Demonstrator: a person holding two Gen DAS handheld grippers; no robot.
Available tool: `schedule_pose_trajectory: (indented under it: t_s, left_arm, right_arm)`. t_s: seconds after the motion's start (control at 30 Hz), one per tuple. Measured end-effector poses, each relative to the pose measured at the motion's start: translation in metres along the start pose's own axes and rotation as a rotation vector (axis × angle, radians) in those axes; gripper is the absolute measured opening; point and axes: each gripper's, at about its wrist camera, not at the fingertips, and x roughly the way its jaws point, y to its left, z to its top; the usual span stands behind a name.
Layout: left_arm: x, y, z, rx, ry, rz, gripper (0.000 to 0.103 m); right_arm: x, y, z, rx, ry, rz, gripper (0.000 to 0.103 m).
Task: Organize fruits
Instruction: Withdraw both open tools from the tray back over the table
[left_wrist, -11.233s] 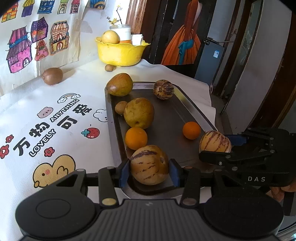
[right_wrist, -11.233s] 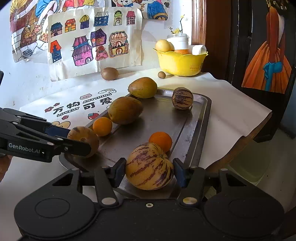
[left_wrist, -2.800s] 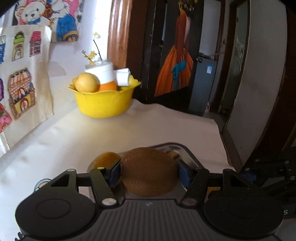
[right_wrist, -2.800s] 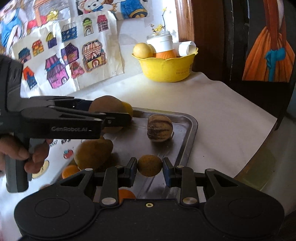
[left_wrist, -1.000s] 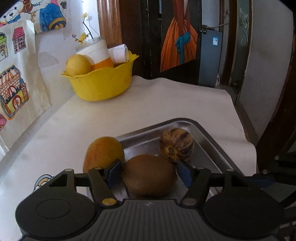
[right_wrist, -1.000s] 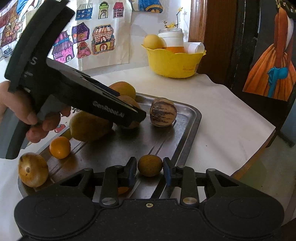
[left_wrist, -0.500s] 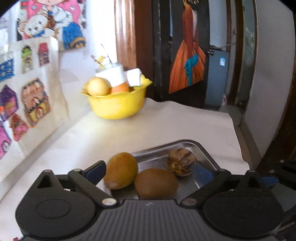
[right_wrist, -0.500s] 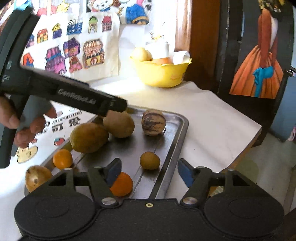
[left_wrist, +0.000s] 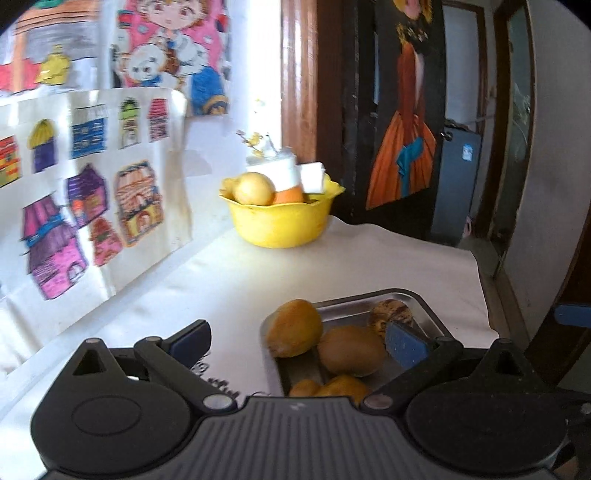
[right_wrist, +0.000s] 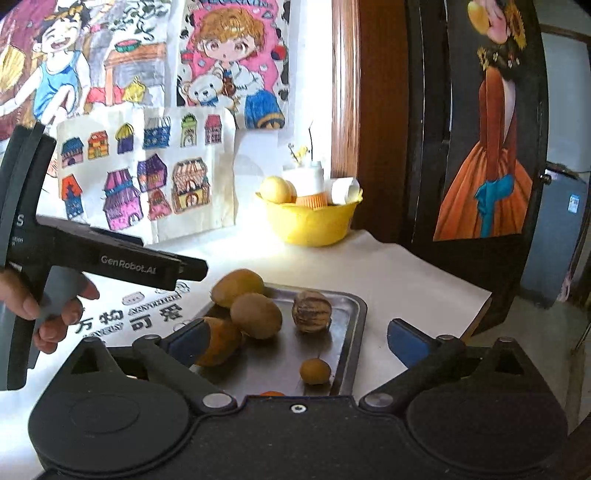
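Landmark: the metal tray (right_wrist: 351, 332) on the white tablecloth (right_wrist: 406, 280).

Right gripper (right_wrist: 295, 339): jaws have just been opening and stand spread wide, nothing between the pads. Directly below and ahead of the gap, on the tray's near right part, lies the small round brown fruit (right_wrist: 314, 371), clear of both fingers and resting on the metal. A sliver of an orange (right_wrist: 271, 393) shows at the tray's near edge, mostly hidden by the gripper body.

Left gripper (left_wrist: 295, 343): jaws also just opened and now fully apart, empty. Under its gap, toward the right finger, sits the kiwi (left_wrist: 351, 350) in the tray's far left part, long axis roughly across the tray. It looks to touch the yellow-brown pear-like fruit (left_wrist: 294, 328) at the far left corner. The striped melon (left_wrist: 391, 316) is just beside the kiwi, toward the tray's far right corner.

A larger tan fruit (right_wrist: 218, 341) lies nearer on the left side of the tray, partly behind the right gripper's left finger.

Judgement: both fruits are delivered. No loose fruit shows on the cloth beside the tray in either view.

Beyond the tray, well apart: yellow bowl (right_wrist: 308, 221) against the wall with a pale fruit and a white container. Nothing stands between the grippers and the tray.
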Motion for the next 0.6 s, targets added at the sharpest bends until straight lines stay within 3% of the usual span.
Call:
schedule_pose_trajectory:
  t_s: [0.6]
  left_arm:
    - [-0.084, 0.054, -0.055, -0.117, -0.061, 0.073, 0.103]
  right_arm:
    - [-0.065, 0.065, -0.025, 0.042, -0.061, -0.032, 0.102]
